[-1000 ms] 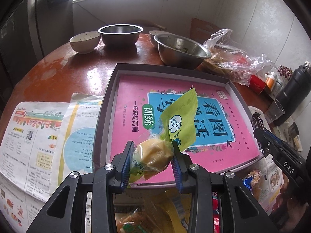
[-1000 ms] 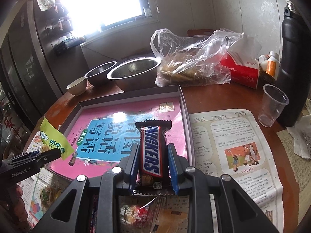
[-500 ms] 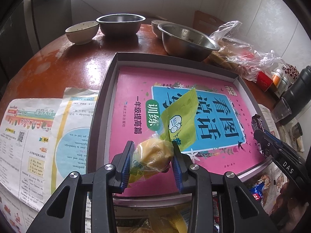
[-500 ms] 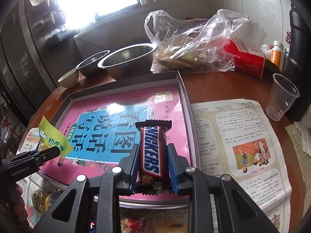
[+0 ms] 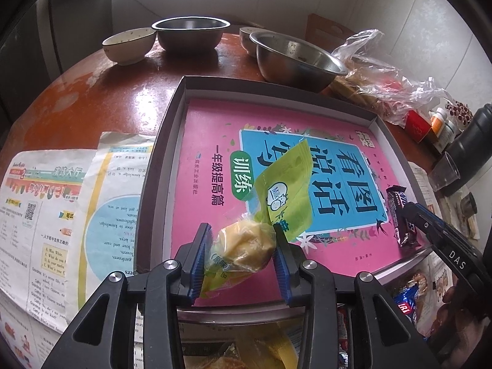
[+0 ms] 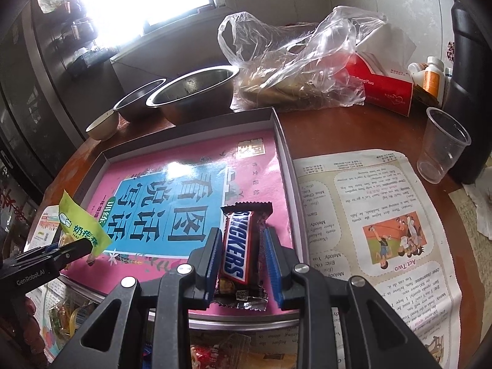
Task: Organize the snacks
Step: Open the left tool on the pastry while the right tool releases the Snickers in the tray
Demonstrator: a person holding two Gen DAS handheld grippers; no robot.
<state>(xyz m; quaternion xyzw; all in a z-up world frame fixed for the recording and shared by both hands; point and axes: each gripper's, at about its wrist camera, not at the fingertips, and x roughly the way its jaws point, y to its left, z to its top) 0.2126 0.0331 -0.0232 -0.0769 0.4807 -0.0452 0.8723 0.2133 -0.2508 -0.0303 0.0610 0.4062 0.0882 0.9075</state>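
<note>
My left gripper (image 5: 240, 240) holds a yellow-green snack packet (image 5: 283, 193) over the near left part of a grey tray (image 5: 160, 166) lined with a pink book cover. Its jaws are opening, with the packet's yellow bulge still touching both pads. My right gripper (image 6: 243, 255) is shut on a Snickers bar (image 6: 240, 230) above the tray's (image 6: 286, 153) near right corner. In the right wrist view the left gripper (image 6: 70, 250) and its packet (image 6: 80, 227) show at the left. In the left wrist view the right gripper (image 5: 415, 215) and the Snickers bar (image 5: 399, 212) show at the right.
Two steel bowls (image 5: 295, 58) (image 5: 190, 33) and a ceramic bowl (image 5: 129, 43) stand beyond the tray. A plastic bag (image 6: 295, 55), red tissue box (image 6: 384, 89), plastic cup (image 6: 442, 150) and black flask (image 6: 470, 61) crowd the right. Newspaper sheets (image 6: 369, 215) flank the tray. Loose snacks (image 6: 215, 350) lie below it.
Both grippers have come forward over the tray, which now fills more of each view. The Snickers bar now reaches over the tray's right edge. Each snack stays between its pads.
</note>
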